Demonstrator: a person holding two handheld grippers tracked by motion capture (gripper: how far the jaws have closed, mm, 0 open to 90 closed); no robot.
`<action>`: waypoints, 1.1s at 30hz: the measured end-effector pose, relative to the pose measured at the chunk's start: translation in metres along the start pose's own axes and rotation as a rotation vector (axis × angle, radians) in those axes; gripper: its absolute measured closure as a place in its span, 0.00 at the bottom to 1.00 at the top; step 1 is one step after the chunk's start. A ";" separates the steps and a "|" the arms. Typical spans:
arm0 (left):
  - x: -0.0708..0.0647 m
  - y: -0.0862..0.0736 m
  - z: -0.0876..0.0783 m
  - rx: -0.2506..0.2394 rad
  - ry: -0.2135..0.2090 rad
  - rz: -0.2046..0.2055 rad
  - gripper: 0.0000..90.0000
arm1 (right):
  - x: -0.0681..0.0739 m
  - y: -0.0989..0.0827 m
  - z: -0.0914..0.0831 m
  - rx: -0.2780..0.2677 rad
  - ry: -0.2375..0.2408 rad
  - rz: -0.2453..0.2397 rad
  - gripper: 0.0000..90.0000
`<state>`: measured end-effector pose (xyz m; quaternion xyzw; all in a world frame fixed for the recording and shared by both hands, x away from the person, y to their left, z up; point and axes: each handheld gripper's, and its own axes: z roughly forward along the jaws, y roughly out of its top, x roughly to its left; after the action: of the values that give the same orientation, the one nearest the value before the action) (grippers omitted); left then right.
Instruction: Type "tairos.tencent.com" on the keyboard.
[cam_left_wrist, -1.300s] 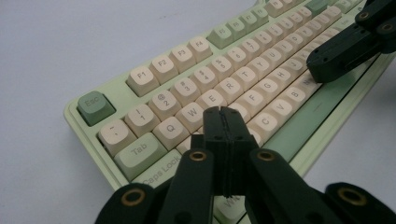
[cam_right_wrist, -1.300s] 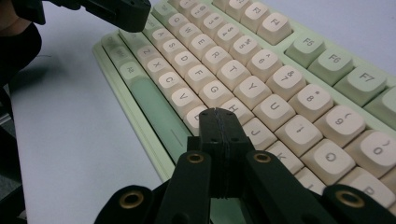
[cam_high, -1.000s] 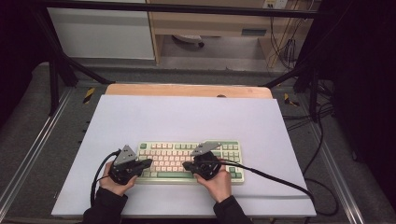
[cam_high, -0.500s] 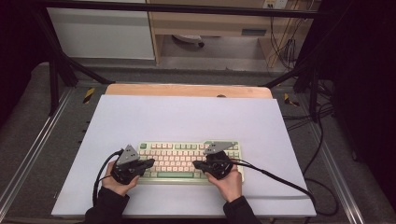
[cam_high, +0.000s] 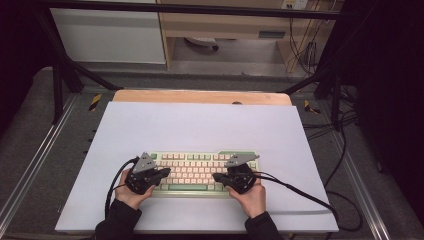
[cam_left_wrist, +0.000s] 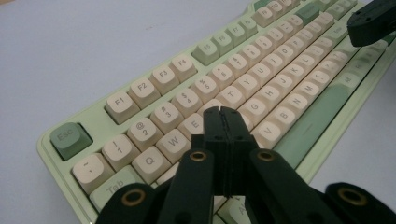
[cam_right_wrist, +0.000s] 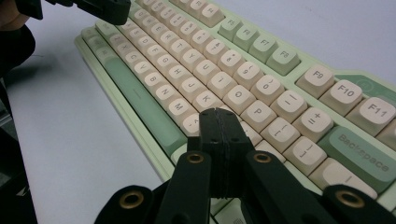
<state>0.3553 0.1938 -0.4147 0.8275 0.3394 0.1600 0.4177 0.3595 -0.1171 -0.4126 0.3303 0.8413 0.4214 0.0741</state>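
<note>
Keyboard (cam_high: 205, 172) flat on white surface (cam_high: 200, 125), near front edge. Left tongs (cam_left_wrist: 222, 122) pressed together, empty, over E/D keys. Right tongs (cam_right_wrist: 217, 122) likewise together, empty, near L/P. Typing apparently mid-course; progress not readable.

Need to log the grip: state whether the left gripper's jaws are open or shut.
Shut. The left gripper has its black jaws pressed together, nothing between, above the keyboard.

A lab: metal-framed table (cam_high: 320, 150), dark curtains (cam_high: 390, 75), loose cables (cam_high: 300, 50)
</note>
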 end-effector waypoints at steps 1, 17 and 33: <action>0.000 0.001 0.001 0.000 0.000 0.000 1.00 | 0.000 0.000 -0.001 0.001 0.000 -0.002 1.00; -0.007 0.019 0.024 0.008 -0.004 0.009 1.00 | 0.001 -0.003 0.000 0.010 0.002 -0.006 1.00; -0.014 0.021 0.051 0.046 -0.005 0.028 1.00 | 0.001 -0.004 0.000 0.010 0.006 -0.011 1.00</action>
<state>0.3821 0.1454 -0.4279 0.8419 0.3303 0.1561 0.3971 0.3571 -0.1180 -0.4156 0.3247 0.8454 0.4179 0.0721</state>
